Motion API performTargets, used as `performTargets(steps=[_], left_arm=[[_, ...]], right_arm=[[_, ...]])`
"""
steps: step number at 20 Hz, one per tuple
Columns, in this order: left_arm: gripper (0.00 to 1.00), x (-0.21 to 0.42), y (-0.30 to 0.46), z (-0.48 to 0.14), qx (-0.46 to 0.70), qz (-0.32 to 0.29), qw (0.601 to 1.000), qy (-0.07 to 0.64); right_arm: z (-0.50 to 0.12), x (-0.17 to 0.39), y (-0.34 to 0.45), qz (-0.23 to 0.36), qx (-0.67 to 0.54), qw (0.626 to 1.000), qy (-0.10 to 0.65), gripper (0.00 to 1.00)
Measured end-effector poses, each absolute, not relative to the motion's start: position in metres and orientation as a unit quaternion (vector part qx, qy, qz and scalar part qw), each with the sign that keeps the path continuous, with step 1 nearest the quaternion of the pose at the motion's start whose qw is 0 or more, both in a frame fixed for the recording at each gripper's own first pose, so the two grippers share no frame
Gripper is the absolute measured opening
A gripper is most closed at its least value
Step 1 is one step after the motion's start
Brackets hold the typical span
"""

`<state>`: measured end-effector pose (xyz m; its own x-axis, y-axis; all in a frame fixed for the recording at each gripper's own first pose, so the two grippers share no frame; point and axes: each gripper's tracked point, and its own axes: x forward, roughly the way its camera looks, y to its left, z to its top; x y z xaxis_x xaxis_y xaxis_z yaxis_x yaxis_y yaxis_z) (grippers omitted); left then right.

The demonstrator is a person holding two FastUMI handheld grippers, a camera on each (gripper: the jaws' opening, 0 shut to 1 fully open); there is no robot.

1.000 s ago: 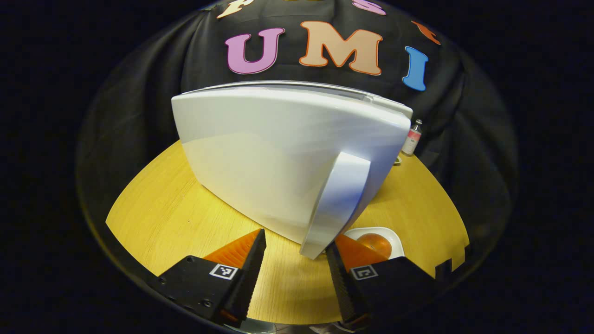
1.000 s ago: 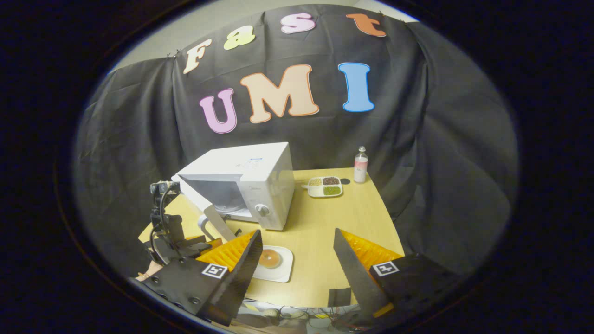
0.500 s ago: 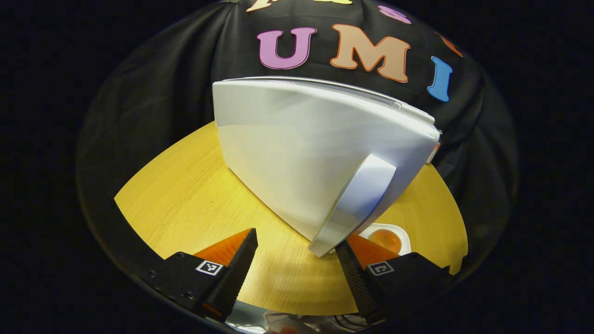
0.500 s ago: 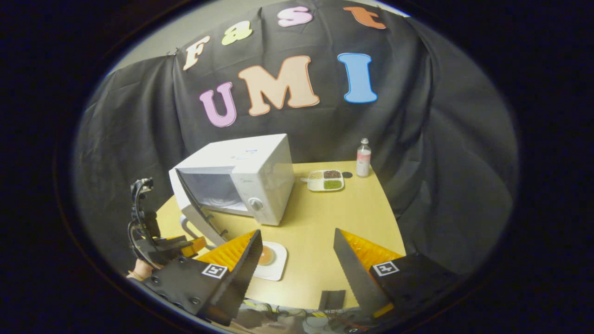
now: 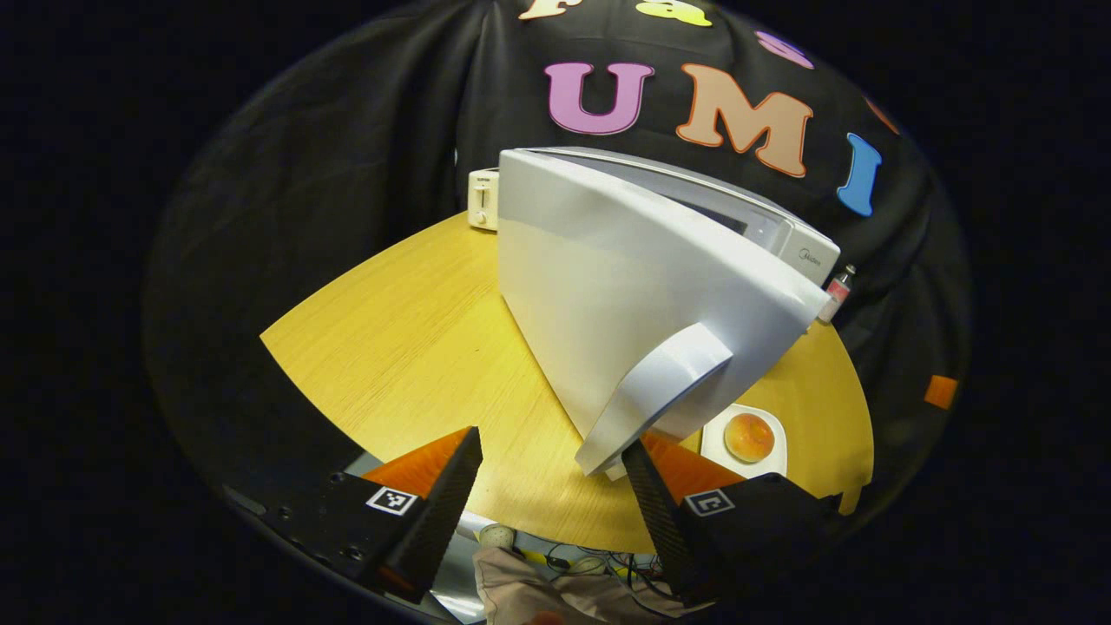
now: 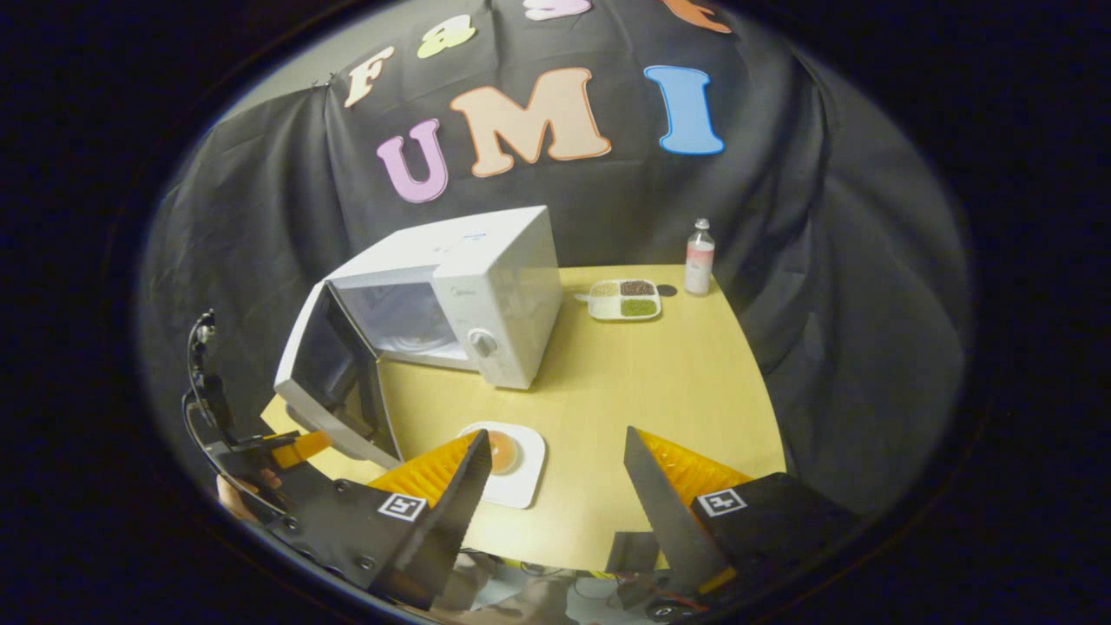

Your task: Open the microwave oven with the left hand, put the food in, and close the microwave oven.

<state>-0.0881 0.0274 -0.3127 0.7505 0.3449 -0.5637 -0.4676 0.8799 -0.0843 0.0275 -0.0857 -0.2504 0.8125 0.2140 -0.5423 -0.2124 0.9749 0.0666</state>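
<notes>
The white microwave (image 6: 499,278) stands on the wooden table (image 6: 660,391) with its door (image 6: 334,373) swung wide, and the cavity (image 6: 399,317) shows. In the left gripper view the door's outer face (image 5: 625,295) is close. The lower end of its handle (image 5: 660,391) lies between the spread fingers of my left gripper (image 5: 551,443), near the right finger. That gripper is open. The bun on its white plate (image 5: 746,438) sits beyond the handle. My right gripper (image 6: 555,438) hangs open above the table's front edge, with the plate (image 6: 508,451) just past its left finger.
A divided tray of grains (image 6: 625,299) and a small bottle (image 6: 699,256) stand at the table's far right. A white toaster (image 5: 483,198) sits behind the microwave on the left. The left gripper (image 6: 295,447) and the hand holding it show at the door's outer edge.
The microwave door has swung from partly open to wide open, with the left gripper drawing back along with its handle. The right gripper has stayed open above the front edge.
</notes>
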Motion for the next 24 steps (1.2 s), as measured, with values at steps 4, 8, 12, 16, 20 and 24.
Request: performTargets(steps=[4,8,12,16,20,24], left_arm=[[0.97,-0.111,0.050,-0.305,-0.127,0.222,0.926,0.277],[0.96,-0.128,0.078,-0.292,-0.142,0.220,0.930,0.258],[0.96,-0.149,0.105,-0.292,-0.133,0.219,0.928,0.271],[0.96,-0.169,0.141,-0.287,-0.126,0.225,0.923,0.284],[0.96,-0.182,0.164,-0.286,-0.158,0.228,0.916,0.291],[0.96,-0.198,0.191,-0.284,-0.157,0.251,0.908,0.298]], right_arm=[[-0.265,0.027,-0.064,0.121,-0.009,0.946,0.301,0.92],[-0.280,0.025,-0.040,0.126,-0.012,0.939,0.319,0.96],[-0.303,0.028,-0.013,0.120,-0.020,0.934,0.337,0.96],[-0.336,0.040,0.008,0.105,-0.011,0.924,0.368,0.90],[-0.380,0.052,0.018,0.096,-0.017,0.903,0.419,0.90],[-0.413,0.061,0.024,0.094,-0.037,0.885,0.454,0.91]])
